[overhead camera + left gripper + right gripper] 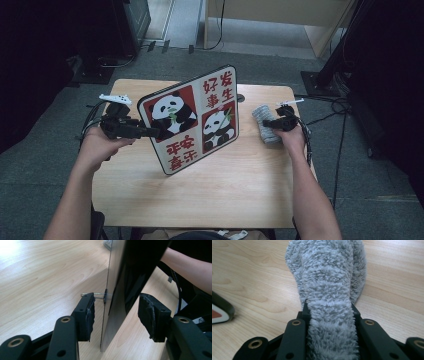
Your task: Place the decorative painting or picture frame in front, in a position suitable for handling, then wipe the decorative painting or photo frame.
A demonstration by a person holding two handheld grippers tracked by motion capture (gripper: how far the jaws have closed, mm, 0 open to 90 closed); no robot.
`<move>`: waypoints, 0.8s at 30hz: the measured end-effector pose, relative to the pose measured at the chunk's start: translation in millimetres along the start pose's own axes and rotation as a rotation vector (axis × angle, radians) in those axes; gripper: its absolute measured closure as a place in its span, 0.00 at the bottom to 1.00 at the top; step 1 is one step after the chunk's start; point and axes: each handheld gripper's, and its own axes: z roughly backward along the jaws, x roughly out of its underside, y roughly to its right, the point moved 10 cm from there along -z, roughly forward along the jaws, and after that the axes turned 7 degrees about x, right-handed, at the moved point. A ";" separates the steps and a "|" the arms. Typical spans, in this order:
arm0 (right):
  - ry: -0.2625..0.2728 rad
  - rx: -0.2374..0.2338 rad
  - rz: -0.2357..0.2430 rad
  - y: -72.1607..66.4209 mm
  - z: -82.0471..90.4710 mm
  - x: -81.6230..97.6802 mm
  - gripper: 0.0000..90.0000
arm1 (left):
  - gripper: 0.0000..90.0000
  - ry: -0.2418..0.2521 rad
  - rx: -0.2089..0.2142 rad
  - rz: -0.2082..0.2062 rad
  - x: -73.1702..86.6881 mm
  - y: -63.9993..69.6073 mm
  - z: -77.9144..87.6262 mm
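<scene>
High view: the left gripper [159, 132] reaches level toward the left edge of the panda board [192, 117], which stands on the table [240, 185] on its lower edge, leaning back, its printed face toward the person. Its long axis runs from the lower corner in front of the left gripper up and away toward the right gripper [269, 123]. That gripper lies level on the far right, clamped on a grey towel [263, 122] whose length runs away from the person along the tabletop.

Left gripper view: the board [117, 290] rises edge-on between the two pads [90, 317], jaws half apart; the left pad lies close against it, the right pad stands clear with a gap.

Right gripper view: the jaws are squeezed tight on the towel [329, 290], which stretches straight ahead from them across the table [249, 277]. The board's corner [219, 312] sits well off to the left.
</scene>
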 end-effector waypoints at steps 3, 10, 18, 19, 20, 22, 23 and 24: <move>0.014 -0.011 0.013 -3.2 7.3 -5.1 0.78 | 0.55 0.018 0.016 0.014 1.4 -1.4 -0.7; 0.045 -0.088 0.006 -19.6 34.1 -20.1 0.77 | 0.61 0.031 0.032 0.025 5.9 -6.2 -5.3; 0.066 -0.110 0.051 -34.7 56.2 -31.5 0.76 | 0.63 0.045 0.036 0.013 4.5 -7.6 -10.7; 0.075 -0.107 0.065 -36.0 58.3 -33.5 0.76 | 0.63 0.050 0.042 0.018 4.2 -7.1 -11.3; 0.078 -0.108 0.073 -37.7 61.0 -34.7 0.76 | 0.64 0.051 0.047 0.021 4.2 -6.6 -12.4; 0.084 -0.113 0.079 -41.3 65.6 -37.3 0.76 | 0.64 0.045 0.041 0.018 5.0 -7.1 -14.1; 0.090 -0.115 0.085 -43.6 68.6 -39.4 0.76 | 0.65 0.047 0.039 0.019 4.9 -7.5 -14.6; 0.093 -0.117 0.089 -45.8 71.1 -40.9 0.76 | 0.65 0.053 0.040 0.020 4.3 -7.6 -14.9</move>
